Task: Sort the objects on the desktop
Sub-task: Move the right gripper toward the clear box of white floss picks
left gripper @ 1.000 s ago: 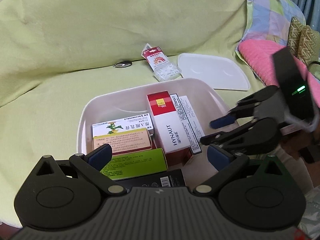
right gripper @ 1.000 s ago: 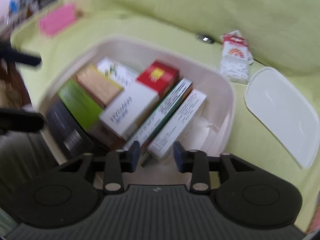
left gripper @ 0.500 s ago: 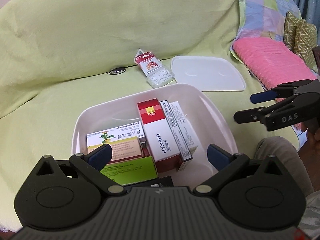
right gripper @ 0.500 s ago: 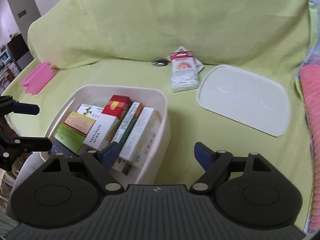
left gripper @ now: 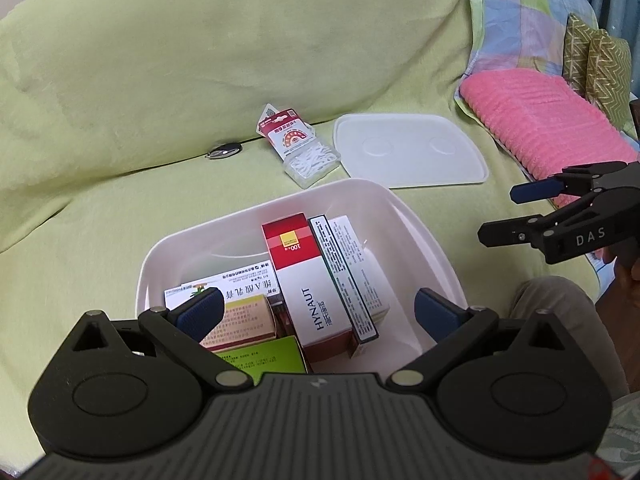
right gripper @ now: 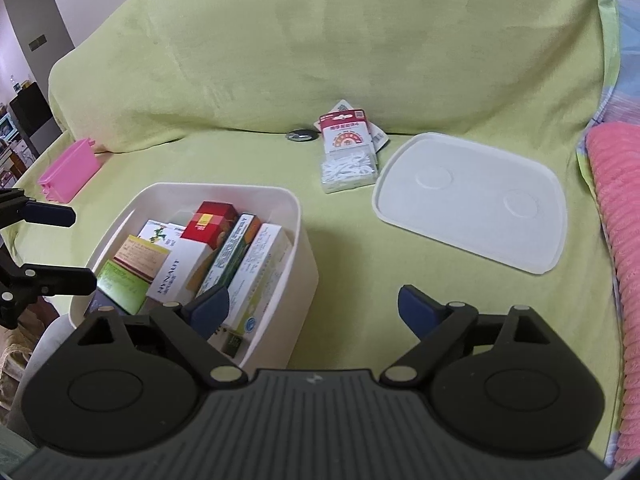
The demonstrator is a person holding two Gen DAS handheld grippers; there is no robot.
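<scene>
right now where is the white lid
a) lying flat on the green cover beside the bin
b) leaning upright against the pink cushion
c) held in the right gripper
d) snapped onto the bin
a: the white lid lies flat on the green cover, apart from the open bin, and the right gripper is open and empty.

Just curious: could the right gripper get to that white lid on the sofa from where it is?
Probably yes. The right gripper is open and empty, and the lid lies flat ahead of it with only bare sofa cover between; the bin sits off to the left.
</scene>
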